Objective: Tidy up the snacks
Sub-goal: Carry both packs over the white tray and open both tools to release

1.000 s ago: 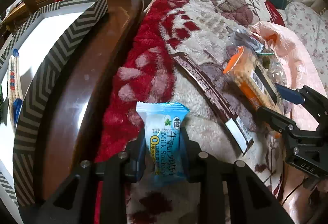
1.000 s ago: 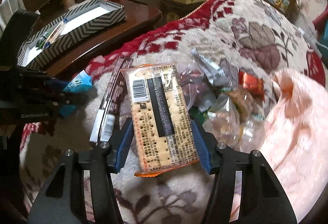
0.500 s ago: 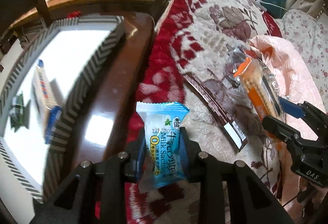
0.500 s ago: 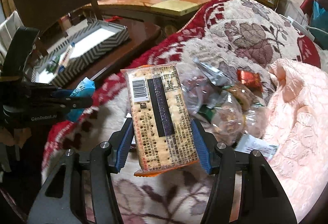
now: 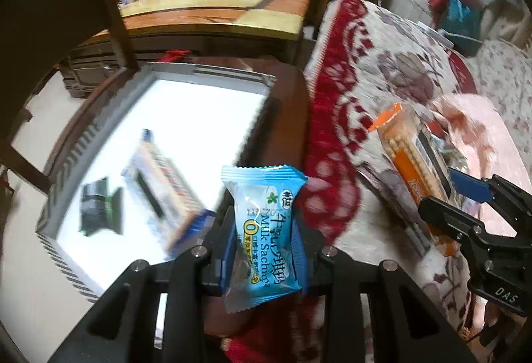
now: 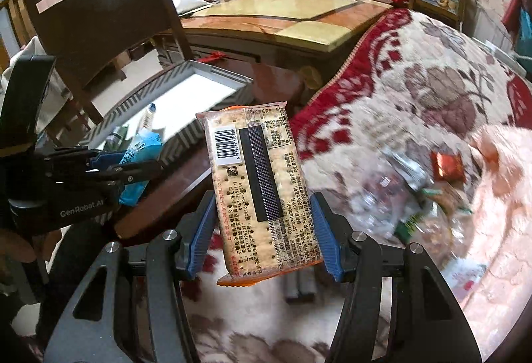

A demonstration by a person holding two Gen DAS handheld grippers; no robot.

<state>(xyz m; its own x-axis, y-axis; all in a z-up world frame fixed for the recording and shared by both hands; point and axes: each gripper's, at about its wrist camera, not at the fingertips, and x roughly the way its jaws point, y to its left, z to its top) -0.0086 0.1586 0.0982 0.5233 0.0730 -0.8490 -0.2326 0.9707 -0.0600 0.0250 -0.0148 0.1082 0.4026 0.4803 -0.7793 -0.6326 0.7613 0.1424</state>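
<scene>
In my left gripper point(image 5: 264, 241) I have the blue candy packet point(image 5: 266, 230) pinched between the two blue pads, jaws drawn in narrow around its middle; the packet stands upright, its crimped top edge sticking out past the fingertips toward twelve o'clock. Just beyond it, from nine to eleven o'clock, lies the striped box point(image 5: 69, 160) on the dark wooden table point(image 5: 289, 103), blurred, with a long biscuit pack point(image 5: 163, 186) and a small dark green packet point(image 5: 96, 213) on its white floor. At three o'clock in this view my right gripper point(image 5: 465, 193) shows from the side.

My right gripper point(image 6: 262, 230) is closed partway on the cracker pack point(image 6: 256, 183), its pads pressing both long sides of the lower half, barcode side facing me, the top leaning slightly to eleven o'clock. At nine o'clock my left gripper point(image 6: 133, 163) carries the blue packet near the box's near wall. At three o'clock the remaining snack pile point(image 6: 422, 196) lies blurred on the floral blanket point(image 6: 432, 90), beside pink cloth point(image 6: 498, 196). Farther off, at twelve o'clock, stands a yellow-topped table point(image 6: 299, 17).
</scene>
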